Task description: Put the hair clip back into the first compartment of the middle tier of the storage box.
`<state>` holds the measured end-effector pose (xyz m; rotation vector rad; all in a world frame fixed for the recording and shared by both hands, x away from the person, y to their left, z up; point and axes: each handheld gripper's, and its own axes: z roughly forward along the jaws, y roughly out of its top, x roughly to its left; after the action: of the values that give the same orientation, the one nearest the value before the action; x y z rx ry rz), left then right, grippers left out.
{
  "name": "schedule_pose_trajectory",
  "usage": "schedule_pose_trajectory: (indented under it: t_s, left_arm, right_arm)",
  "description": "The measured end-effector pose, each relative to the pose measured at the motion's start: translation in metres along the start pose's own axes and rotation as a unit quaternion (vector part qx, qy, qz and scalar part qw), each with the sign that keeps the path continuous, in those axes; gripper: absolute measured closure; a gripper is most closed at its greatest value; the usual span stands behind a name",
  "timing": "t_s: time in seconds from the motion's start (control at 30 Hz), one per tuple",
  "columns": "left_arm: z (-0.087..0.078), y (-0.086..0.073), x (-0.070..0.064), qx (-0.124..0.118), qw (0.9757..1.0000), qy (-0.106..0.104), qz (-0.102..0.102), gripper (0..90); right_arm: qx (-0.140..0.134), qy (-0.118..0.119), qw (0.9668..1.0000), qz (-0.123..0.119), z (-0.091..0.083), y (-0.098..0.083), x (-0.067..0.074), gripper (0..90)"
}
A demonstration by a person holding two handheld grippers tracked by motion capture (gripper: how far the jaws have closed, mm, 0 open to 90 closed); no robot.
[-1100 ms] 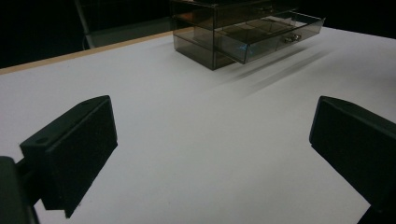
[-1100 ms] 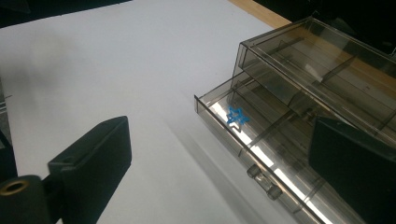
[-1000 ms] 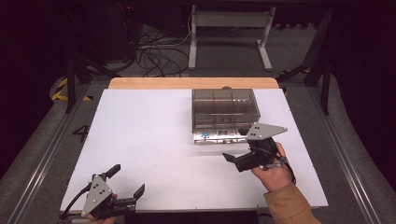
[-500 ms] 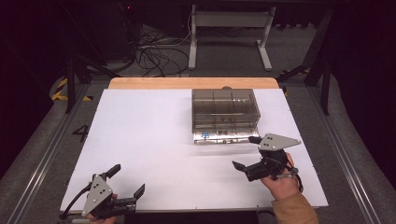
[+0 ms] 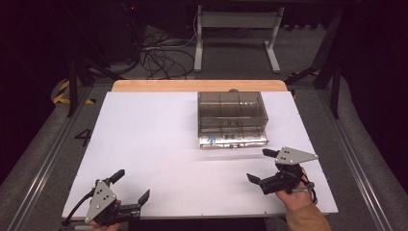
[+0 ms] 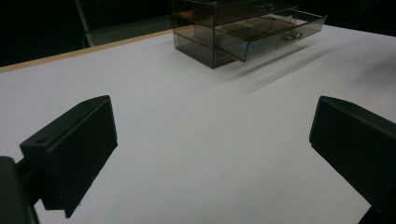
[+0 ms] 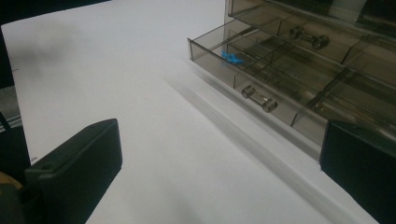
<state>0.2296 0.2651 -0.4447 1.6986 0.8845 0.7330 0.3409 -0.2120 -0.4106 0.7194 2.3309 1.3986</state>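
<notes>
Grippers and drawer box, listed left to right across the white table (image 5: 159,144).

Left gripper (image 5: 129,187): near front left corner of the table, well apart from the box. Jaws stand wide; nothing between them but bare table surface, as the left gripper view confirms.

Drawer box (image 5: 233,115): smoked clear plastic, standing toward the far middle-right of the table, divided into compartments on top. Bottom drawer (image 5: 233,141) pulled partway out toward the person. Small blue item (image 7: 231,57) lies in a front compartment of that drawer; too small to identify. Drawer front carries a small clear bar handle (image 7: 258,98); a second like handle (image 7: 308,37) sits on the drawer above.

Handling, as judged: light, rigid, thin-walled plastic; smooth and probably slippery on the table, so a push may slide the whole box rather than the drawer. Likely to crack under a hard squeeze. Best hold is the bar handle for pulling, or the flat drawer front for pushing shut; steady the box body if it creeps.

Right gripper (image 5: 263,165): just in front of the open drawer, near but not touching. Jaws have just been opening and now stand wide, empty.
</notes>
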Motion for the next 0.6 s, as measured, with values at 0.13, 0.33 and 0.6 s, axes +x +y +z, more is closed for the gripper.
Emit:
schedule_pose_trajectory:
  t_s: [0.13, 0.33, 0.6]
  left_arm:
    - [0.0, 0.0, 0.0, 0.0, 1.0, 0.0, 0.0, 1.6]
    - [0.001, 0.0, 0.0, 0.002, 1.0, 0.001, -0.001, 1.6]
    - [0.001, 0.0, 0.0, 0.002, 1.0, 0.002, 0.0, 1.6]
  right_arm:
    - [0.005, -0.001, 1.0, 0.001, 0.001, -0.01, -0.001, 0.0]
    - [0.008, -0.004, 0.9999, 0.01, 0.0, -0.023, -0.004, 0.0]
    - [0.013, -0.008, 0.9997, 0.02, -0.002, -0.038, -0.007, 0.0]
